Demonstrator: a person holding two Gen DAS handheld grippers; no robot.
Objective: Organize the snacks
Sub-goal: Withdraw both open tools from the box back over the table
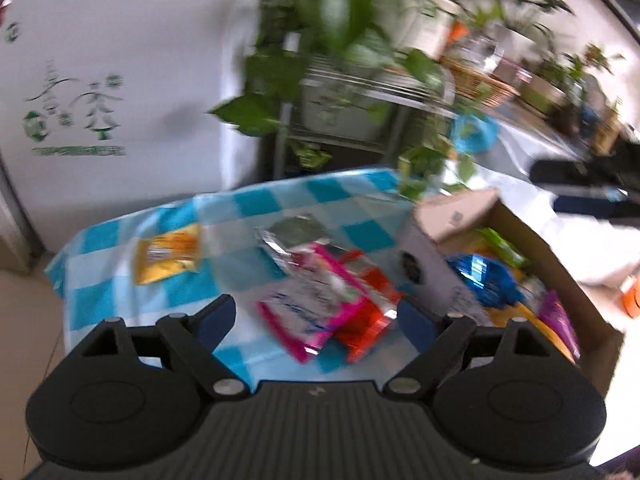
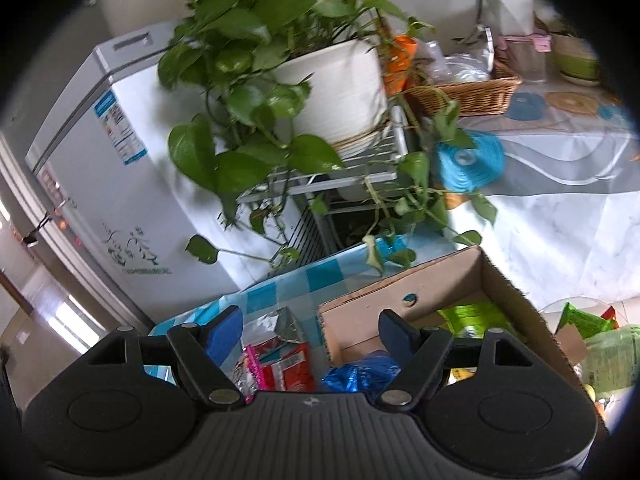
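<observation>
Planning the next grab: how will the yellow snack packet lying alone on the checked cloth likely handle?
The yellow packet lies flat and looks like thin film, so probably floppy and light. Its glossy surface on the smooth checked cloth suggests it may slide when pushed.

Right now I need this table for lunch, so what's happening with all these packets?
Someone is sorting snacks with two handheld grippers. Several packets, among them a yellow packet and a pink packet, lie loose on the checked tablecloth. Others, including a blue packet, are already in the cardboard box. The left gripper and right gripper are open and hold nothing.
</observation>
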